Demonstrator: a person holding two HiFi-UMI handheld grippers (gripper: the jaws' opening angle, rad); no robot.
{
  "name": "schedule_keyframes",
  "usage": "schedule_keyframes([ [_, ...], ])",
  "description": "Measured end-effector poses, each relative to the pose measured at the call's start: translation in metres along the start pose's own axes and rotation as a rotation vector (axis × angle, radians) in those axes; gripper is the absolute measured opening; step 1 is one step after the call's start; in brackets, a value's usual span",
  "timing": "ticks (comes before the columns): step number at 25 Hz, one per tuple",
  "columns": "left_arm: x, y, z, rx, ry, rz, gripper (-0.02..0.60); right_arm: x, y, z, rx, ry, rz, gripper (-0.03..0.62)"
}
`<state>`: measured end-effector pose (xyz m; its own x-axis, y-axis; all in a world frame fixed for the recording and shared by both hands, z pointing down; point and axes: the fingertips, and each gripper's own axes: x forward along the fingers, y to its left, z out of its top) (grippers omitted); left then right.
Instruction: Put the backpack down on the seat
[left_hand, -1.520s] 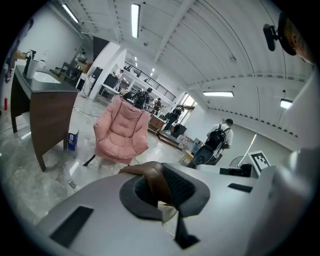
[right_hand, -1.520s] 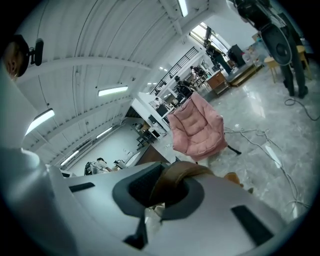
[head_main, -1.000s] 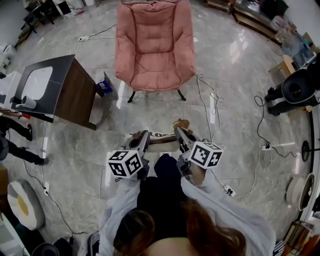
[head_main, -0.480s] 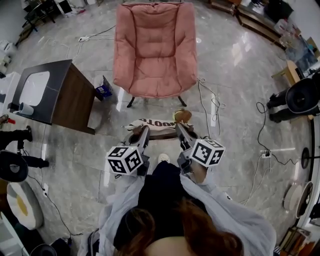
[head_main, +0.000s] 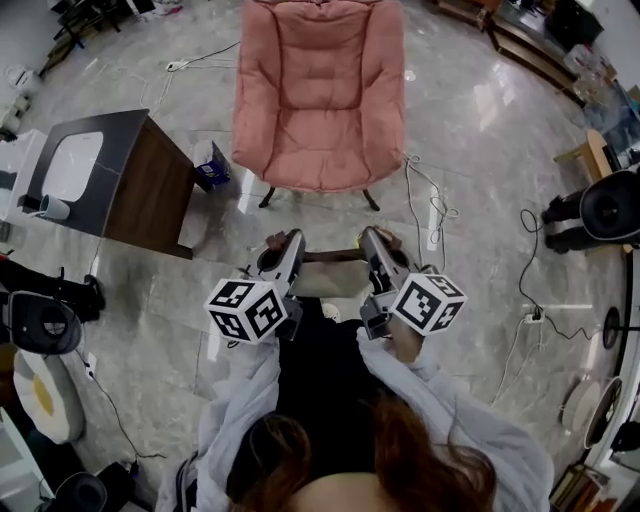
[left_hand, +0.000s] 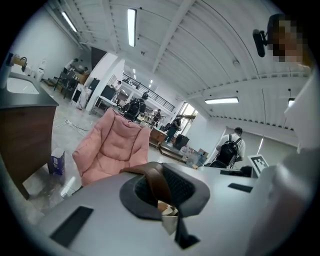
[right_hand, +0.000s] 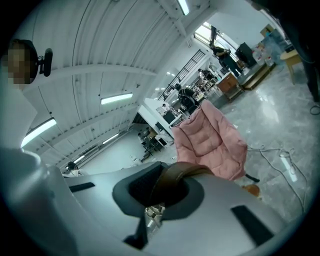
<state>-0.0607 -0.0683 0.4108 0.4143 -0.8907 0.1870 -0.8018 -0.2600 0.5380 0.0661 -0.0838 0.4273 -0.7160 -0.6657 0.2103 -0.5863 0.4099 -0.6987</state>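
Note:
The pink padded chair (head_main: 320, 100) stands straight ahead on the marble floor; it also shows as the pink chair (left_hand: 112, 150) and the pink chair (right_hand: 210, 137). The pale backpack (head_main: 330, 280) hangs between my two grippers, short of the chair's front edge. My left gripper (head_main: 290, 245) is shut on a brown strap (left_hand: 157, 182). My right gripper (head_main: 373, 242) is shut on the other brown strap (right_hand: 172, 180). Most of the bag is hidden under the grippers and my arms.
A dark wooden table (head_main: 150, 185) with a white basin stands to the left, a blue box (head_main: 210, 172) by its foot. Cables (head_main: 425, 205) trail over the floor right of the chair. Black equipment (head_main: 600, 205) sits at the far right.
Both grippers have carried the backpack forward and upward toward the chair. The chair's front edge is now closer to the bag.

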Motion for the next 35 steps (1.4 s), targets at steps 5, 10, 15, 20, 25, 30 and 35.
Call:
schedule_keyframes([
  [5, 0.011, 0.016, -0.004, -0.018, 0.032, 0.011, 0.014, 0.015, -0.010, -0.005, 0.008, 0.018, -0.014, 0.008],
  [10, 0.043, 0.036, -0.003, -0.031, 0.068, -0.002, 0.014, 0.042, -0.034, 0.002, 0.027, 0.033, -0.050, 0.008],
  [15, 0.087, 0.065, 0.011, -0.053, 0.101, 0.006, 0.014, 0.087, -0.054, 0.022, 0.034, 0.060, -0.075, 0.008],
  [20, 0.128, 0.085, 0.031, -0.062, 0.136, -0.002, 0.014, 0.125, -0.070, 0.048, 0.055, 0.074, -0.102, 0.008],
  [25, 0.166, 0.105, 0.055, -0.072, 0.151, -0.007, 0.014, 0.160, -0.080, 0.072, 0.067, 0.089, -0.115, 0.008],
  [30, 0.201, 0.121, 0.081, -0.066, 0.159, -0.018, 0.014, 0.196, -0.088, 0.100, 0.071, 0.092, -0.115, 0.008],
  [35, 0.238, 0.139, 0.107, -0.061, 0.160, -0.035, 0.014, 0.236, -0.098, 0.129, 0.072, 0.086, -0.115, 0.008],
])
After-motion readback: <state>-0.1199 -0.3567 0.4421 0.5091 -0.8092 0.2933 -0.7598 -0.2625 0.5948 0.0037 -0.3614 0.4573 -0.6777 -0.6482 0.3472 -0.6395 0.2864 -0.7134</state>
